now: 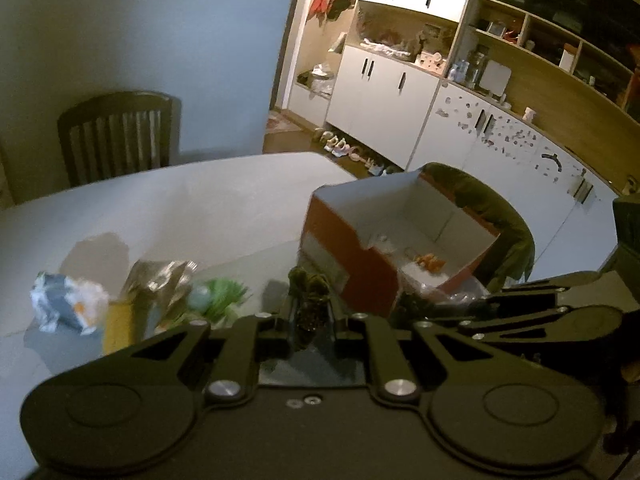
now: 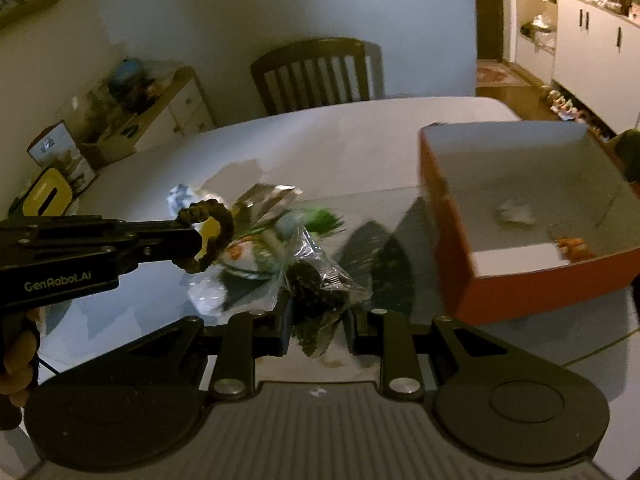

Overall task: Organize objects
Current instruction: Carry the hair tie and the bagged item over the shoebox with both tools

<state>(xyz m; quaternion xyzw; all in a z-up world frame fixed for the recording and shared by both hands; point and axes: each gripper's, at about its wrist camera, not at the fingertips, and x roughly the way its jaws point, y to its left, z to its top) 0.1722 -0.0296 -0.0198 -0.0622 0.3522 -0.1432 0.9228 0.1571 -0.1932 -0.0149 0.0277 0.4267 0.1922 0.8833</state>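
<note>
My left gripper [image 1: 309,312] is shut on a dark fuzzy ring, a scrunchie [image 1: 308,292]; it also shows in the right wrist view [image 2: 208,238] held above the table. My right gripper [image 2: 318,316] is shut on a clear plastic bag with dark contents [image 2: 320,284], and shows at the right of the left wrist view [image 1: 460,308]. An open orange box [image 1: 360,264] with a white inside stands to the right [image 2: 452,248], holding small items [image 2: 574,246]. A pile of wrappers and a green item [image 2: 280,220] lies on the table, left of the box [image 1: 160,292].
The white table [image 1: 180,208] has a wooden chair [image 1: 116,136] at its far side. A second chair back [image 1: 504,224] is behind the box. White cabinets and shelves [image 1: 392,92] fill the far right. A low sideboard with clutter [image 2: 132,108] stands at left.
</note>
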